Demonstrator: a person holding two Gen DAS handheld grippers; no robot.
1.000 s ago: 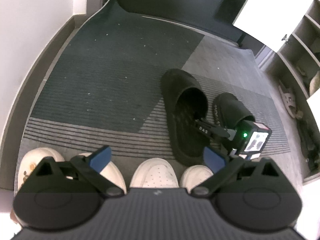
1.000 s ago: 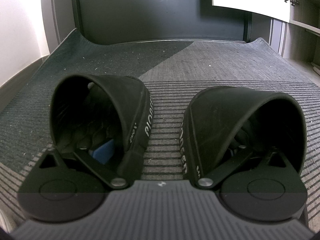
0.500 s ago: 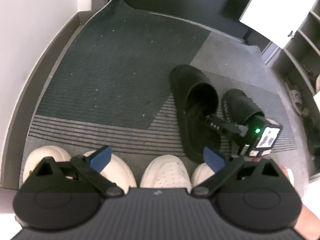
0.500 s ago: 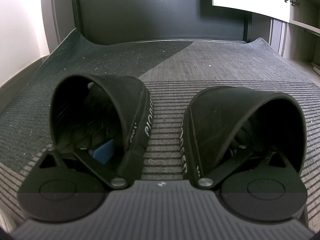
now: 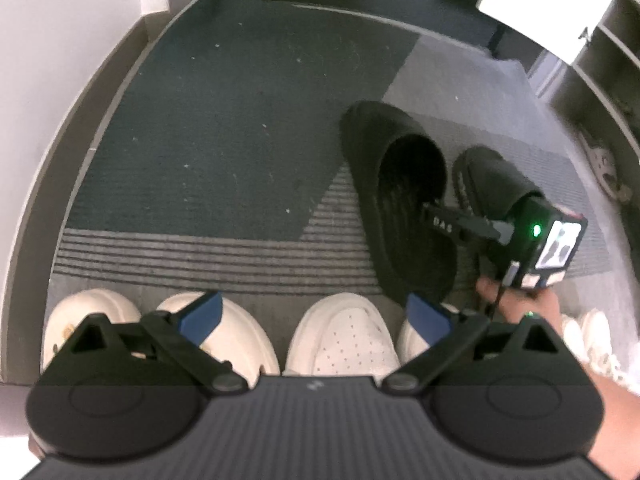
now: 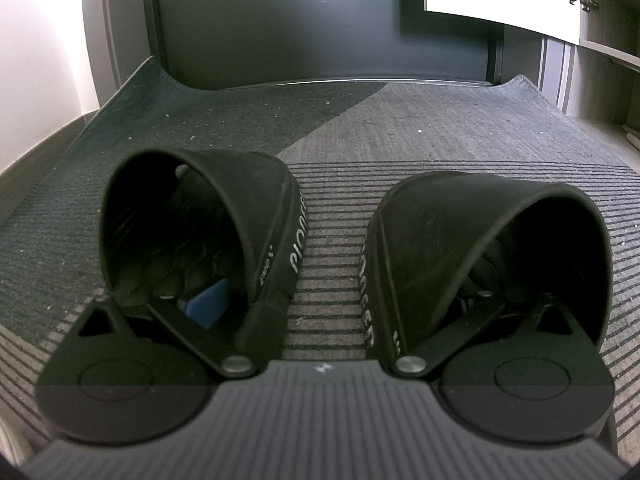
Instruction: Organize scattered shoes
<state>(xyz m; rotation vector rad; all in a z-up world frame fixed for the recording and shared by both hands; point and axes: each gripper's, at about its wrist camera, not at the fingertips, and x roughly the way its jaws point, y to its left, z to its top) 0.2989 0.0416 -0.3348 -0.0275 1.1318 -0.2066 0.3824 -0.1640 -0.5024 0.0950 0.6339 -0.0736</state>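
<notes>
From the left wrist view, the left gripper point(image 5: 314, 316) hangs wide apart and empty above a row of white shoes point(image 5: 344, 334) lined along the near edge of the mat point(image 5: 224, 152). Compared with a second ago this camera has risen and pulled back a little, so the mat looks smaller and the person's hand point(image 5: 520, 300) now shows beneath the right gripper point(image 5: 436, 210). That gripper sits low on the mat, one finger reaching into the left black slipper point(image 5: 400, 200), its body over the right black slipper point(image 5: 496, 184). An open shoe cabinet point(image 5: 600, 80) stands at the right edge.

From the right wrist view, almost nothing has shifted across the last second. The right gripper point(image 6: 328, 308) is spread wide, with one finger tucked under the strap of the left black slipper point(image 6: 208, 220) and the other under the strap of the right black slipper point(image 6: 492, 232); the two adjacent side walls lie between the fingers. Both slippers rest on the mat point(image 6: 400, 120), side by side and slightly apart.

The likely reading is that the right gripper is set to pinch the pair together, while the left one backs off to give room. The squeeze has not yet begun.
</notes>
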